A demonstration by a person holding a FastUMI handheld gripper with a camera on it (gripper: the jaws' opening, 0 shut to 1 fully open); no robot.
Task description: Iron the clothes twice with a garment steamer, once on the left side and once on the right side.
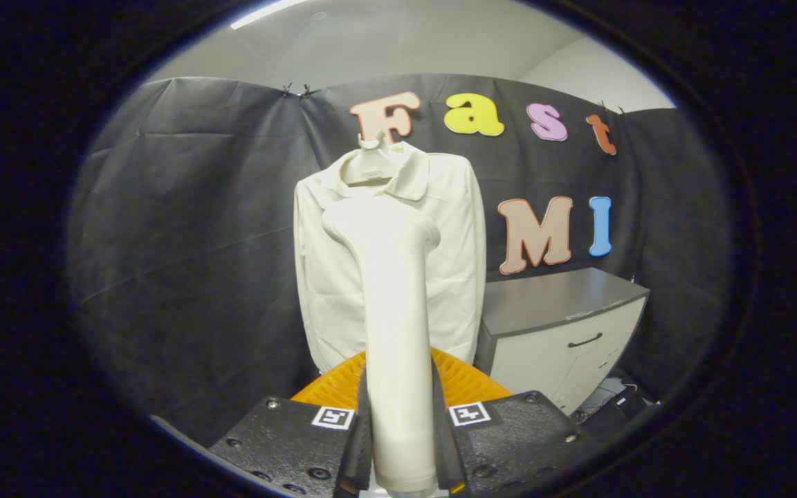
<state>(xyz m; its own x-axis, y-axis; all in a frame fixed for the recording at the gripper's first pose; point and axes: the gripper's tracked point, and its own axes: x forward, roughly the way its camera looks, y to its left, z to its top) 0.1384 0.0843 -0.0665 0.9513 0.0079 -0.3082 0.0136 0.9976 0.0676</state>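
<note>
The black cloth wall (184, 228) of the booth hangs in soft folds behind everything, pinned at its top edge. Against it, in the middle, hangs one cream-white long-sleeved collared shirt (454, 242) on a single white plastic hanger (371, 162), the hanger's hook rising just above the collar; both sleeves fall straight down at the shirt's sides. In front of the shirt stands one cream-white plastic garment steamer (395, 332), a tall smooth handle that widens at the top into a rounded head, and that head overlaps the shirt's chest just below the collar; whether it touches the fabric cannot be told. The steamer's lower handle sits between the two black fingers (364, 429) of the gripper (402, 443), which pinch it from either side, each finger's base block carrying one small square black-and-white marker. Just beyond the fingers, under the shirt's hem, shows one orange ribbed plastic object (468, 384), partly hidden by the steamer. Farther right stands one low cabinet (564, 346) with a dark grey top serving as a counter, a white front and one black curved handle, and dark cables lie on the floor at its foot.
</note>
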